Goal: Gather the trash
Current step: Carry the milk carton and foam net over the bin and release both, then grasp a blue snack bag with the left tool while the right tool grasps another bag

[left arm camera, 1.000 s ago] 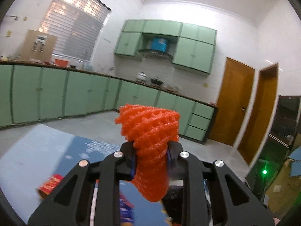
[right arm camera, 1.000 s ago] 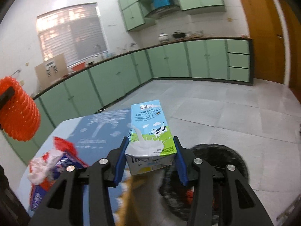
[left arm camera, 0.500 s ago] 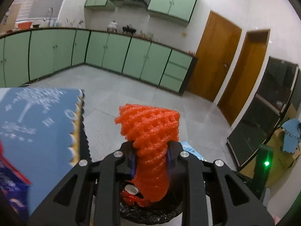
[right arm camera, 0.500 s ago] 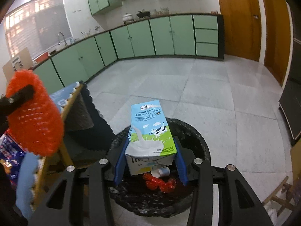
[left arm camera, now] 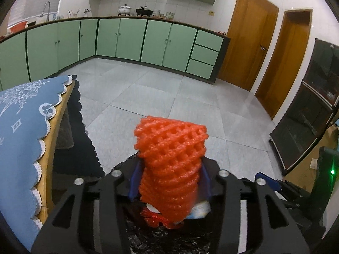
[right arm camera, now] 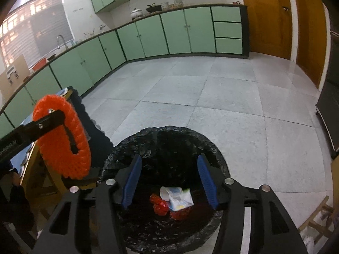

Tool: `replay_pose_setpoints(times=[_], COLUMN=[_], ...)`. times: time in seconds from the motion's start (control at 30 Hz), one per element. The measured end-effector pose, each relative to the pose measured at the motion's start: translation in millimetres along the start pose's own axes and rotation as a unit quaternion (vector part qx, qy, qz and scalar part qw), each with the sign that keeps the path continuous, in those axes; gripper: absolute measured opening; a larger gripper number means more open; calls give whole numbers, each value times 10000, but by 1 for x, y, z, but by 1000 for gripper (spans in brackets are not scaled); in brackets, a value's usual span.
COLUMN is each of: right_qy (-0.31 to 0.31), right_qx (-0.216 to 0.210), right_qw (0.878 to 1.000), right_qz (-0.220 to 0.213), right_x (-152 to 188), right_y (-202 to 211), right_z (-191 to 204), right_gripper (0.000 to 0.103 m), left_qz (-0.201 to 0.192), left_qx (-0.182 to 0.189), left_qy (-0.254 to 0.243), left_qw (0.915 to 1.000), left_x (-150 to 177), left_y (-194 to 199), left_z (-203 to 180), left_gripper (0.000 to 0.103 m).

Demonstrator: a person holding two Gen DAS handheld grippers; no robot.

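Note:
An orange foam net [left arm camera: 171, 163] stands upright between the blue pads of my left gripper [left arm camera: 169, 175]. Its jaws are opening, and the pads still touch the net's sides. In the right wrist view the same net [right arm camera: 63, 144] hangs at the left, just beside the rim of a black bag-lined bin [right arm camera: 169, 135]. My right gripper [right arm camera: 169, 169] hovers over the bin, its jaws opening with nothing between them. A milk carton [right arm camera: 180, 199] lies at the bottom of the bin with a red wrapper [right arm camera: 159, 206] and a white cup [right arm camera: 165, 192].
A table with a blue scalloped cloth [left arm camera: 21, 127] stands left of the bin. Grey tiled floor [left arm camera: 169, 89] stretches to green cabinets [left arm camera: 127, 40] and wooden doors [left arm camera: 250, 46]. A dark glass cabinet [left arm camera: 307, 116] is on the right, a wooden stool [right arm camera: 317, 218] at the bin's right.
Both grippers swung from the table down over the bin. The right gripper opened and the milk carton dropped into the bin. The left jaws widened around the net.

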State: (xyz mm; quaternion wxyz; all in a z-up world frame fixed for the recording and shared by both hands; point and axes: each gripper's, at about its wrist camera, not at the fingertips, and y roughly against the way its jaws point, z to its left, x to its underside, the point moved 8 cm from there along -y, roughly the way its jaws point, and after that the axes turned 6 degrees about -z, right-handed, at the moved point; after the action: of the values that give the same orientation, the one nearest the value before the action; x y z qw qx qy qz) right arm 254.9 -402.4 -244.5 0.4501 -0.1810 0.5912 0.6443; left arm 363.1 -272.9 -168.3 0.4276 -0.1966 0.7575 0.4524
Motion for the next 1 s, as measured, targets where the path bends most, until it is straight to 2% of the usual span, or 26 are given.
replay_pose_setpoints(times=[0.03, 0.1, 0.13, 0.4, 0.6, 0.7, 0.87, 1.0], right_qy=[-2, -1, -6, 2, 59, 112, 150, 224], right_qx=[15, 40, 44, 37, -126, -241, -499, -759], right_qw=[10000, 10000, 9999, 9988, 9973, 9961, 9924, 9898], right_qz=[-19, -88, -127, -484, -716, -841, -1115, -1188], right_x=[-3, -7, -8, -27, -35, -35, -33, -25], right_y=[1, 9, 14, 56, 91, 107, 142, 166], right_z=[2, 4, 4, 11, 37, 58, 106, 147], right_gripper=[54, 54, 54, 54, 55, 65, 88, 96], left_qz=[-64, -170, -213, -336, -711, -946, -1171, -1236], left_qx=[13, 68, 77, 176, 55, -156, -566, -945], left_qy=[1, 3, -7, 45, 5, -80, -129, -133], left_qw=[10000, 9998, 9997, 9993, 9975, 9954, 9914, 9877], left_x=[-3, -9, -12, -28, -39, -35, -28, -22], left_y=[3, 10, 14, 36, 106, 155, 234, 285], left_z=[0, -4, -5, -9, 0, 15, 50, 88], left_gripper=[55, 78, 81, 81, 81, 81, 85, 85])
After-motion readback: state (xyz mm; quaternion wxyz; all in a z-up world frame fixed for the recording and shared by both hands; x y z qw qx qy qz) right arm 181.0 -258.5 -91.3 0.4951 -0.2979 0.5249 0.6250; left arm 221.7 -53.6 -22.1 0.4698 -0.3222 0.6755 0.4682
